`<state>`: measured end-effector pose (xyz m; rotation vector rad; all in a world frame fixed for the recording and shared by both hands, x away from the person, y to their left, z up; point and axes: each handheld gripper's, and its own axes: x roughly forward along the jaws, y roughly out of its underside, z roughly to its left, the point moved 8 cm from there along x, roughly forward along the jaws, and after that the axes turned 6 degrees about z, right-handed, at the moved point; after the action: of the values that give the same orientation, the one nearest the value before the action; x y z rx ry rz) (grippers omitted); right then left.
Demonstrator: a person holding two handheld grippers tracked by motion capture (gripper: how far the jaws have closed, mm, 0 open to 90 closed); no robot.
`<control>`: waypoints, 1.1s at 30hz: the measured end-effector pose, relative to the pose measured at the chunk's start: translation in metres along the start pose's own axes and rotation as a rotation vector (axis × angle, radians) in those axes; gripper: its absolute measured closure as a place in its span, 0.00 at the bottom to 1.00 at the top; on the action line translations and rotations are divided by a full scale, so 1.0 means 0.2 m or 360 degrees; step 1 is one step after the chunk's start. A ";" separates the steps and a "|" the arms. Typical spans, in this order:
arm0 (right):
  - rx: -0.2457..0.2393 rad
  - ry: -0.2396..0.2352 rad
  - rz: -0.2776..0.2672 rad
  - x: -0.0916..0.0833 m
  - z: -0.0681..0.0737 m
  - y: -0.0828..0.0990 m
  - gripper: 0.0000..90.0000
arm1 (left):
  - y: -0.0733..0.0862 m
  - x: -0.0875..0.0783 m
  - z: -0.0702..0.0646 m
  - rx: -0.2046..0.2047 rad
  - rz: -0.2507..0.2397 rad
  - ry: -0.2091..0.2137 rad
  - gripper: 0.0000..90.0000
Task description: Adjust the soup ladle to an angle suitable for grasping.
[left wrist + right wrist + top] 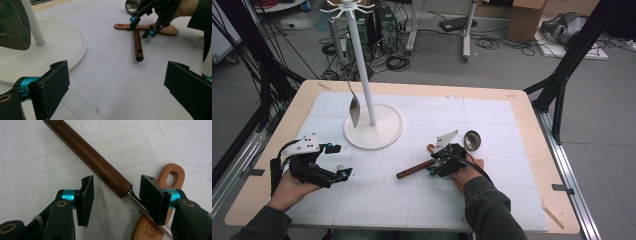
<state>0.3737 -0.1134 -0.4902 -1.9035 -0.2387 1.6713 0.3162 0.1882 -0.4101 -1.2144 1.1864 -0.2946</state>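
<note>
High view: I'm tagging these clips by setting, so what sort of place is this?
Probably a lab or workshop set up for recording, not a kitchen: loose cables and computer towers sit on the floor, black frame struts flank the table, and a gridded white mat covers it.

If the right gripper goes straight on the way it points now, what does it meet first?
Probably the ladle's dark wooden handle, lying between the open right gripper, just above the mat; depth is uncertain.

Dark grey-green sleeves are worn on both forearms. Each claw, left (341, 161) and right (432, 161), is built of black frames with turquoise collars at the jaws and brass-ringed pivots. A grey three-cornered plate dotted with small holes is carried on top, and a black cable is trailed behind.
</note>
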 end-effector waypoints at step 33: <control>0.0042 -0.0016 0.0114 0.02 0.00 -0.02 0.80 | 0.00 0.00 0.00 -0.0004 -0.0001 0.0001 0.07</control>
<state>0.3756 -0.1093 -0.4915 -1.9047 -0.1533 1.7230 0.3169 0.1886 -0.4103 -1.2173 1.1870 -0.2940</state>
